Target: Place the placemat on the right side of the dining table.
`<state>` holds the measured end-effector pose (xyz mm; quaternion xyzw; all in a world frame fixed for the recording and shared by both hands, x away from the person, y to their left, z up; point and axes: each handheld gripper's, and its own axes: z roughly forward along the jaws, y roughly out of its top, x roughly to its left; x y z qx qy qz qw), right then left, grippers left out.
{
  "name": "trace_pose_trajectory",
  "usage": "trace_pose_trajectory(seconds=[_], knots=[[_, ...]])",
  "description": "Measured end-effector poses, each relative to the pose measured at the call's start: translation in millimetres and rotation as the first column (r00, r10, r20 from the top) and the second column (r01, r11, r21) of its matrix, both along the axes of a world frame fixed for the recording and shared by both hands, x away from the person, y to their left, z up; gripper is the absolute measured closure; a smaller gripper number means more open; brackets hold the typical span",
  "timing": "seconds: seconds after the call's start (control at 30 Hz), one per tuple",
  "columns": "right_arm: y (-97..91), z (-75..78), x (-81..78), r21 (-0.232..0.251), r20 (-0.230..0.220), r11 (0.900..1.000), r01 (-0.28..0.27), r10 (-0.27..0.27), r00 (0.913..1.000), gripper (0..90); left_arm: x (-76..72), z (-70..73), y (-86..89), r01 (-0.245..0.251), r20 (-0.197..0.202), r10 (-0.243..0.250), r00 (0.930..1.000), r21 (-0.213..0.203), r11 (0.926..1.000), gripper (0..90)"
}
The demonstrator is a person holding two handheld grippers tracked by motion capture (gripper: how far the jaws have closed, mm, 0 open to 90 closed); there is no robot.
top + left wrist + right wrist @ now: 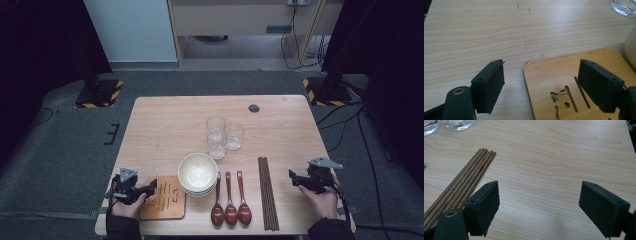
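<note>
My left gripper (151, 185) hovers open over the left edge of a wooden trivet (164, 197) with cut-out slots. In the left gripper view its jaws (541, 85) straddle the trivet's (554, 72) top left corner without touching it. To the trivet's right stands a stack of cream bowls (197, 173). Three dark red spoons (230, 200) lie side by side in front of the bowls. A bundle of brown chopsticks (267, 192) lies right of them. My right gripper (294, 177) is open over bare table, right of the chopsticks (461, 185).
Three clear glasses (223, 135) stand behind the bowls at mid table. A round cable hole (254, 108) sits near the far edge. The wooden table (170, 125) has free room at the back and left. Beyond are dark stands with striped bases (100, 92) and floor cables.
</note>
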<state>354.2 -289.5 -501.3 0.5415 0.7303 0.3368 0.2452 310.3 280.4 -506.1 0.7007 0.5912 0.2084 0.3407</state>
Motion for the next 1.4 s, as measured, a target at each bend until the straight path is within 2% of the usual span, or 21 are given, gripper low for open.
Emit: trace_pose_trajectory(seconds=[0.2, 0.33, 0.63, 0.8, 1.0, 1.4], knots=[[1.0, 0.0, -0.4, -0.006, -0.003, 1.0, -0.005, 0.005, 1.0, 16.3, 2.3, -4.2, -3.5, 0.019, -0.001, -0.019, 0.9998, 0.023, 0.9995, 19.0], [1.2, -0.4, -0.2, -0.006, -0.005, 1.0, -0.005, 0.005, 1.0, 16.1, 3.8, -8.6, -8.5, 0.038, -0.019, -0.037, 0.9991, 0.026, 0.9989, 15.1], [3.7, -1.0, 1.2, -0.009, -0.015, 0.9999, -0.011, 0.011, 0.9998, 15.2, 5.0, -11.6, -12.7, 0.048, -0.024, -0.047, 0.9986, 0.028, 0.9985, 13.1], [4.9, -1.0, 0.6, -0.01, -0.017, 0.9998, -0.018, 0.018, 0.9997, 15.1, 6.4, -13.3, -17.7, 0.069, -0.033, -0.068, 0.9971, 0.039, 0.9968, 11.7], [6.6, -2.0, 1.8, -0.012, -0.029, 0.9996, -0.025, 0.025, 0.9993, 15.2, 7.9, -15.2, -17.2, 0.067, -0.043, -0.065, 0.9969, 0.051, 0.9964, 11.6], [7.9, -3.6, 2.7, -0.024, -0.041, 0.999, -0.038, 0.037, 0.9985, 15.1, 10.0, -17.7, -16.5, 0.084, -0.053, -0.082, 0.9953, 0.041, 0.9956, 11.6]])
